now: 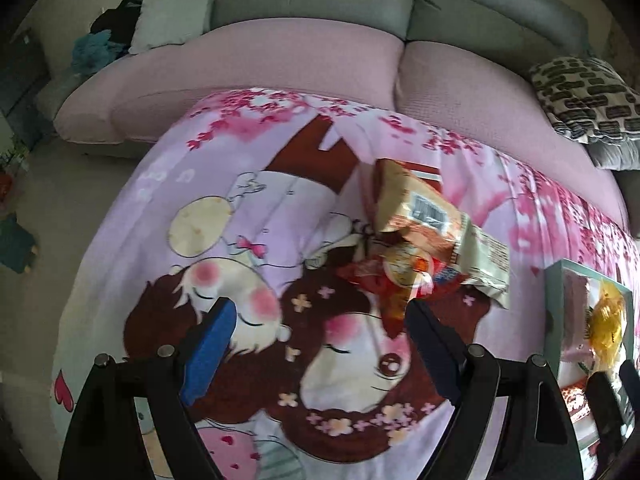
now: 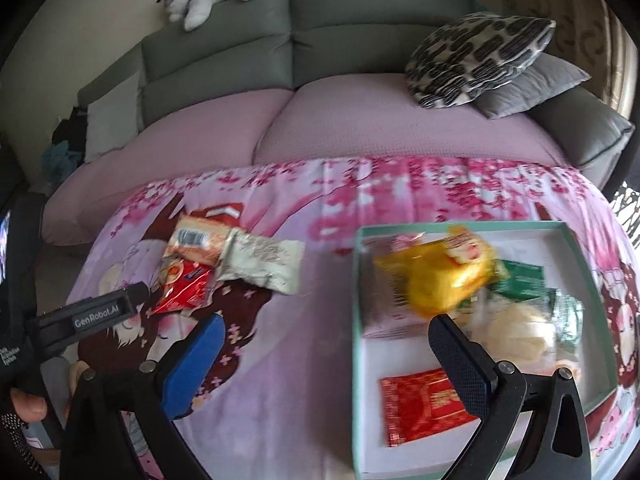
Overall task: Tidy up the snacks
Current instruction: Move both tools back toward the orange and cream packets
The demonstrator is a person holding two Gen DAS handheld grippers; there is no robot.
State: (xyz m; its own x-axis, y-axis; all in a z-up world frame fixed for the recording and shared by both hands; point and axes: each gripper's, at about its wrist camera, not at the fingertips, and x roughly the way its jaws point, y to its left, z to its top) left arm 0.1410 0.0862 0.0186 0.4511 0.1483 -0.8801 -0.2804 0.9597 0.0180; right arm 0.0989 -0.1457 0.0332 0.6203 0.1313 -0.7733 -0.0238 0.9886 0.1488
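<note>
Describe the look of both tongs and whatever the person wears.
Both tongs, left and right, have black angular frames with round silver bolts. Each has one bright blue finger and one dark navy finger with a dotted grip texture. The left tool's black body carries white "GenRobot.AI" lettering. A dark, speckled sleeve shows at the right view's lower left.

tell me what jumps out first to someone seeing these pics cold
The loud pink cartoon cloth covering the table grabs the eye first. On its right sits a pale green box already holding snacks, a yellow packet on top and a red packet near its front. To the box's left, three loose packets lie overlapping on the cloth, with both pairs of fingers open and empty.
</note>
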